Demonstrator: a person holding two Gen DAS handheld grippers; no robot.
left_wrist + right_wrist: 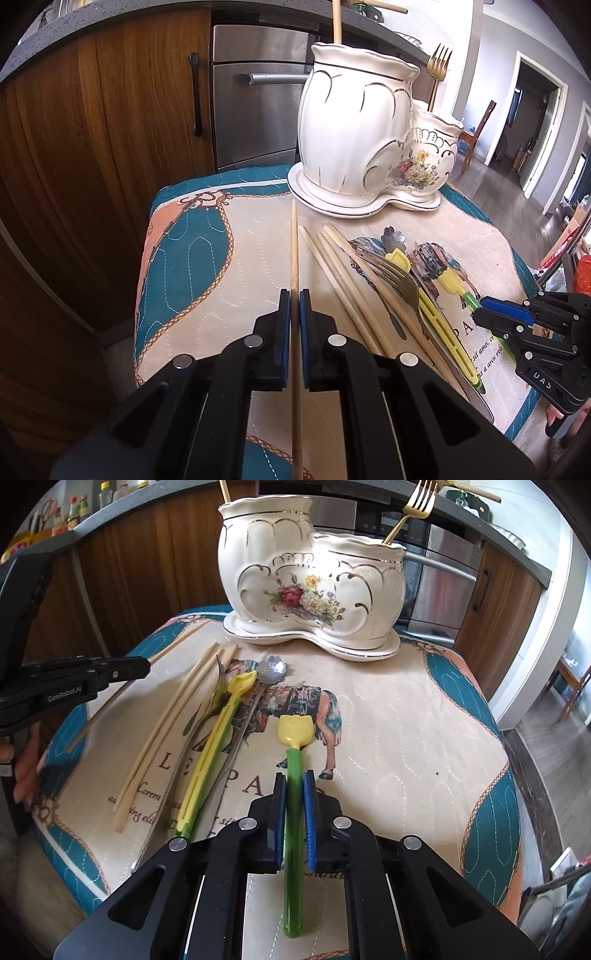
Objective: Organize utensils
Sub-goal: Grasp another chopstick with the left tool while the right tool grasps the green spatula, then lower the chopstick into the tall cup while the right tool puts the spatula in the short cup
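Observation:
My left gripper (pixel 294 295) is shut on a single wooden chopstick (pixel 294 251) that points toward the white ceramic utensil holder (pixel 354 122). My right gripper (pixel 294 775) is shut on the green handle of a utensil with a yellow tulip-shaped head (pixel 295 733). Between the two grippers, three loose chopsticks (pixel 173 731), a silver fork (pixel 397 273), a yellow utensil (pixel 210 760) and a flower-headed metal spoon (pixel 272 669) lie on the cloth. The holder (pixel 310 572) has a gold fork (pixel 419 498) in its small compartment and a chopstick (pixel 224 491) in its tall one.
A quilted teal and beige cloth (pixel 406 720) covers the small table. Behind the holder are wooden cabinets (pixel 110 129), a stainless appliance front (pixel 255 96) and a grey counter edge. A hand (pixel 26 771) shows at the left in the right wrist view.

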